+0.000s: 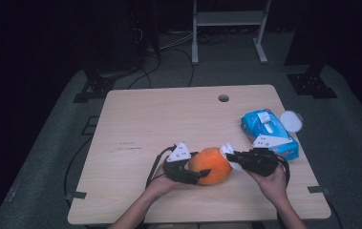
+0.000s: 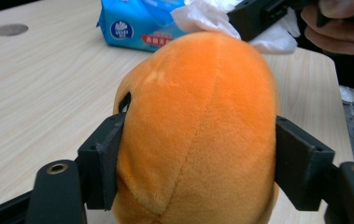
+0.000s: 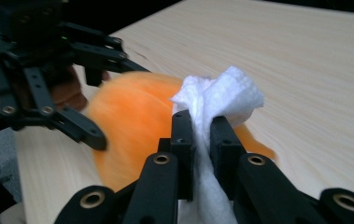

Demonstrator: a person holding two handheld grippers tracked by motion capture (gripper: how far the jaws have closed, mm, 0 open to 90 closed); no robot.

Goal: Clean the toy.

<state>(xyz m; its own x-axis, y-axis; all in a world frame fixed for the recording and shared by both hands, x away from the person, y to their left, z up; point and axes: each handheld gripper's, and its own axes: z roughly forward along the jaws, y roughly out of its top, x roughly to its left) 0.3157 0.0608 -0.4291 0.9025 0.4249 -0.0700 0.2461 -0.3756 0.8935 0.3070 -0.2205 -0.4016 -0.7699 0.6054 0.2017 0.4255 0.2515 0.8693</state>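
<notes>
I take the orange plush ball [image 1: 210, 165] as my landmark; it sits on the wooden table [image 1: 140, 124], toward the near edge and a little right of centre.

My left gripper [image 1: 201, 175] comes at the ball from its left side. In the left gripper view its two black jaws are pressed into the plush on either flank, the fabric bulging past the pads, so I read it as clamped on the ball.

My right gripper [image 1: 231, 156] reaches the ball from its right side. Its jaws are pressed nearly together and pinch a crumpled white tissue [image 3: 221, 100], which pokes out above the jaw tips and hangs down between them. In the left gripper view the tissue [image 2: 202, 18] lies against the ball's upper far side, touching it.

Beyond the ball, to its right and farther from me, lies a blue tissue pack [image 1: 264, 131], with a white round lid [image 1: 291, 120] at the pack's far right corner, at the table's right edge. Well beyond the ball, near the far edge of the table, there is a round cable hole [image 1: 223, 98].

My hands [image 1: 271, 183] hold both grippers from the near side of the ball.
</notes>
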